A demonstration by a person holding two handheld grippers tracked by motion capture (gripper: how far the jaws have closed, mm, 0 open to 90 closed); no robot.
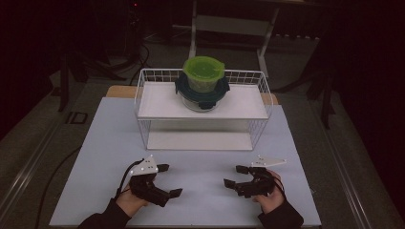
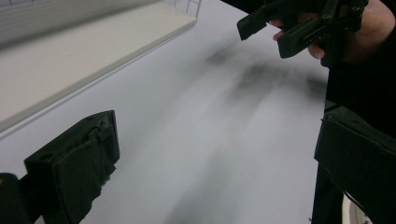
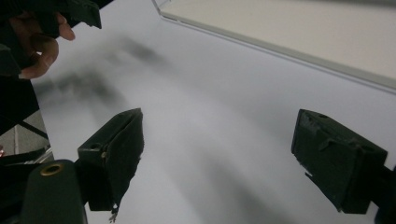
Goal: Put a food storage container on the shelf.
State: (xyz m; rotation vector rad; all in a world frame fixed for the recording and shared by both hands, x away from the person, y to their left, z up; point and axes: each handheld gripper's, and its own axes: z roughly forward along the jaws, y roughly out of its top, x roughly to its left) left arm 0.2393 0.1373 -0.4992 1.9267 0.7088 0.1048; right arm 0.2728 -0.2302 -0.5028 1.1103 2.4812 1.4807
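A: High view status?
B: Left tool (image 1: 166, 180) and right tool (image 1: 234, 175) rest near the front of the white surface (image 1: 105, 143), jaws spread, holding nothing. A green-lidded container (image 1: 203, 71) sits stacked on a dark-lidded container (image 1: 202, 94) on the wire shelf rack (image 1: 153, 108).

A: Left gripper view?
B: Jaws spread over bare surface; right tool (image 2: 266, 35) lies ahead.

A: Right gripper view?
B: Jaws spread; rack base (image 3: 299, 32) lies beyond.
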